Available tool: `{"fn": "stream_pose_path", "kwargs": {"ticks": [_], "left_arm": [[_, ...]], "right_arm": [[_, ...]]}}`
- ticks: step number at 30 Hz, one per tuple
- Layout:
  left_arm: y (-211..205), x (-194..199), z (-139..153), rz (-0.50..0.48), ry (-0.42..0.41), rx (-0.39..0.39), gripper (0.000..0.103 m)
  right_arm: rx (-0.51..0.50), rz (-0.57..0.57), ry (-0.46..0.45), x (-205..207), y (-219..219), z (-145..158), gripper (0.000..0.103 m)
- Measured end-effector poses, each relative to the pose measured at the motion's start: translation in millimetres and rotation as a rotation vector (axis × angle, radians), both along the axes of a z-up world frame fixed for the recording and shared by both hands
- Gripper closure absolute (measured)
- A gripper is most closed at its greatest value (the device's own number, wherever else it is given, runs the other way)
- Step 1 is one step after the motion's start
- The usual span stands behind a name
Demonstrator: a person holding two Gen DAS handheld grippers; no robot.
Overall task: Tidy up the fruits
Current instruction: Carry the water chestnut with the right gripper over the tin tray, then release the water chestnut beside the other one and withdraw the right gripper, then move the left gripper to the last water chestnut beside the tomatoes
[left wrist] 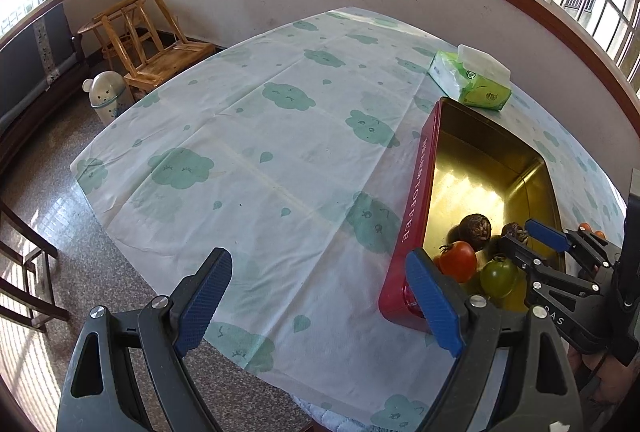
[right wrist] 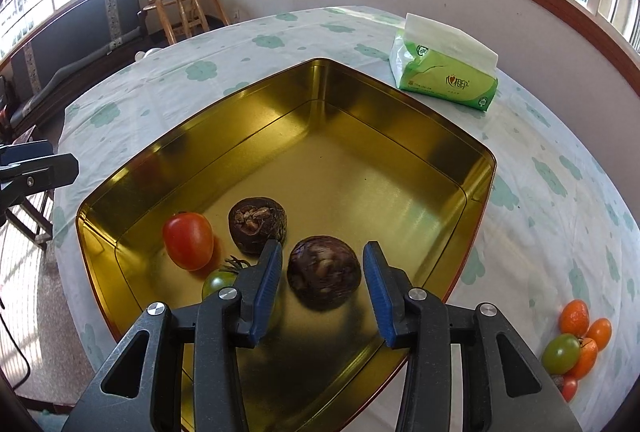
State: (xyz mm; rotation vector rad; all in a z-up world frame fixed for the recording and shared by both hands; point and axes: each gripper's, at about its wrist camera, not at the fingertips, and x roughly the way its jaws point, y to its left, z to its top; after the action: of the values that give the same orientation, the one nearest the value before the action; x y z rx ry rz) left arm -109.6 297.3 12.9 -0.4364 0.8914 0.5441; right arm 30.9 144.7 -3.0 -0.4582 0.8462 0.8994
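The left gripper [left wrist: 320,296] has its jaws spread wide, nothing between the blue pads [left wrist: 206,298]; its black linkage arms fan out toward the camera; the right gripper [left wrist: 532,236] shows off to its right side, angled across in front of it, held by a hand [left wrist: 600,376] only partly visible at the lower edge. Seen from its own camera, the right gripper [right wrist: 322,272] is parted too, fingers [right wrist: 266,284] roughly parallel and pointing forward and down; the left gripper's tip [right wrist: 36,168] shows far out to its left.
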Motion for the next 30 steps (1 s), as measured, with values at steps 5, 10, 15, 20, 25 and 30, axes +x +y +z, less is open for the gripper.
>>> {"fn": "stream_pose_path", "kwargs": {"ticks": [5, 10, 15, 20, 25, 30], "left_arm": [[-3.9, 1.3, 1.8, -0.010, -0.004, 0.001, 0.017], [-14.9, 7.9, 6.1, -0.046, -0.013, 0.011, 0.017], [-32.9, 18.6, 14.2, -0.104, -0.034, 0.030, 0.017], [-55.7, 34.0, 24.5, -0.174, -0.060, 0.044, 0.017], [-90.8, 58.0, 29.2, -0.270, -0.061, 0.053, 0.017], [-135.9, 84.8, 29.3, -0.382, -0.054, 0.056, 0.017]], "right_arm": [[0.038, -0.006, -0.011, -3.2, -8.6, 5.9, 0.052], [0.120, -0.048, -0.026, -3.5, -38.7, 18.7, 0.048], [0.220, -0.114, -0.039, 2.7, -96.0, 32.0, 0.039], [0.175, -0.295, -0.090, 26.7, -169.5, 27.6, 0.034], [0.097, -0.492, -0.036, 65.9, -246.4, 1.3, 0.033], [0.023, -0.595, 0.018, 87.9, -300.3, -27.3, 0.026]]}}
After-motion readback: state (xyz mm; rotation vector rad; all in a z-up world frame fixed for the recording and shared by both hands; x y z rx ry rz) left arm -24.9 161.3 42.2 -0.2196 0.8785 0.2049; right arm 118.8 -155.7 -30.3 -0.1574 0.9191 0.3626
